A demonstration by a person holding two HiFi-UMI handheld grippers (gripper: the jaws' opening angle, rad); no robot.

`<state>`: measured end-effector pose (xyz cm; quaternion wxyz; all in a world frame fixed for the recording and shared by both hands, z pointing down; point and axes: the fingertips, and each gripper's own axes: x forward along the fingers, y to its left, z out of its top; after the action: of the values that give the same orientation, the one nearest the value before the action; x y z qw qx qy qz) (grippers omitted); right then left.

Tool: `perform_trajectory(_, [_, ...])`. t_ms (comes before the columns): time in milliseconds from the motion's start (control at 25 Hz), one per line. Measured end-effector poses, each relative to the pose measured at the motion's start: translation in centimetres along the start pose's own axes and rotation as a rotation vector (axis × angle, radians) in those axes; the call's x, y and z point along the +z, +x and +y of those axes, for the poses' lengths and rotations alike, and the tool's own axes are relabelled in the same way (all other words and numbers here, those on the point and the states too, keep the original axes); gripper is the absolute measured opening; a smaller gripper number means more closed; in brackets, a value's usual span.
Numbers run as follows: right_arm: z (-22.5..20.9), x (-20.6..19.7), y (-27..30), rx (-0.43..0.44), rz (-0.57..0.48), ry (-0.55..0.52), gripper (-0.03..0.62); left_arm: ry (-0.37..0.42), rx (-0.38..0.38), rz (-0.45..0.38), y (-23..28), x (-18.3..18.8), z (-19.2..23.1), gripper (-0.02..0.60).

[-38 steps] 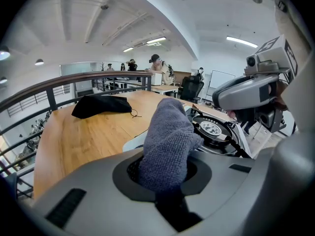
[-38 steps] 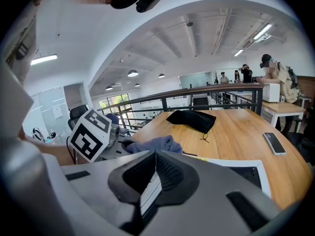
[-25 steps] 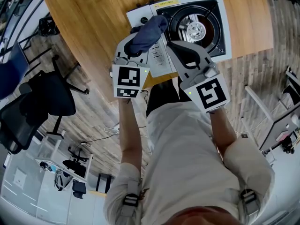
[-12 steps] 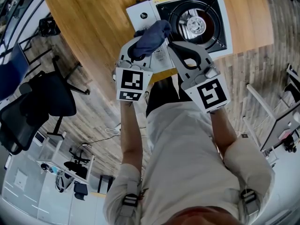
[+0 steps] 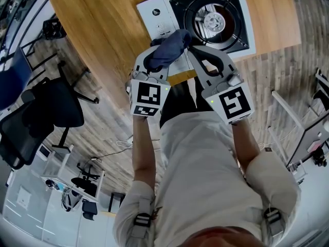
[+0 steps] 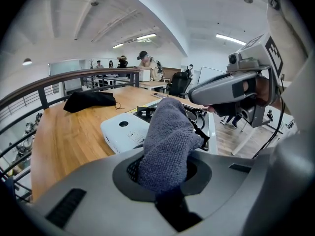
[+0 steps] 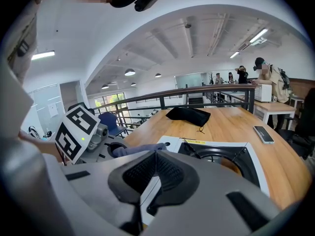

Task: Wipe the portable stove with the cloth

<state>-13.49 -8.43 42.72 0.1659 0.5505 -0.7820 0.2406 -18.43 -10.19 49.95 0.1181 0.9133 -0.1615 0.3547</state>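
Note:
The portable stove [image 5: 154, 17] is white with a black burner and sits near the wooden table's front edge; it also shows ahead in the left gripper view [image 6: 120, 132] and the right gripper view [image 7: 253, 163]. A dark blue cloth [image 5: 167, 49] sticks up from my left gripper [image 5: 163, 60], which is shut on it just in front of the stove. The cloth [image 6: 167, 141] fills the left gripper's jaws [image 6: 165, 181]. My right gripper [image 5: 194, 51] is close beside it on the right, shut with nothing in it [image 7: 156, 173]. The cloth [image 7: 133, 150] shows to its left.
A black bag [image 6: 91, 100] lies farther back on the table [image 5: 103, 30], and a phone [image 7: 265, 134] lies right of the stove. A black office chair [image 5: 46, 117] stands on the floor at left. A railing runs along the table's far side.
Both grippers have drawn back toward me; the cloth has come off the stove's control panel and now hangs over the table's front edge.

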Motion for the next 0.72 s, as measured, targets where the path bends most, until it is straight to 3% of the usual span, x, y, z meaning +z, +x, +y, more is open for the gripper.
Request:
perform_trajectory(400, [-0.3,-0.9,-1.5,-0.009,0.002,0.008,0.021,-0.032,-0.015,0.027,-1.1,-1.6,-2.6,0.075])
perform_trajectory(720, [-0.8,-1.1,-2.0,0.056,0.021,-0.011,0.021,-0.107,0.026,0.058,-2.0,-2.6,-4.5,0.075])
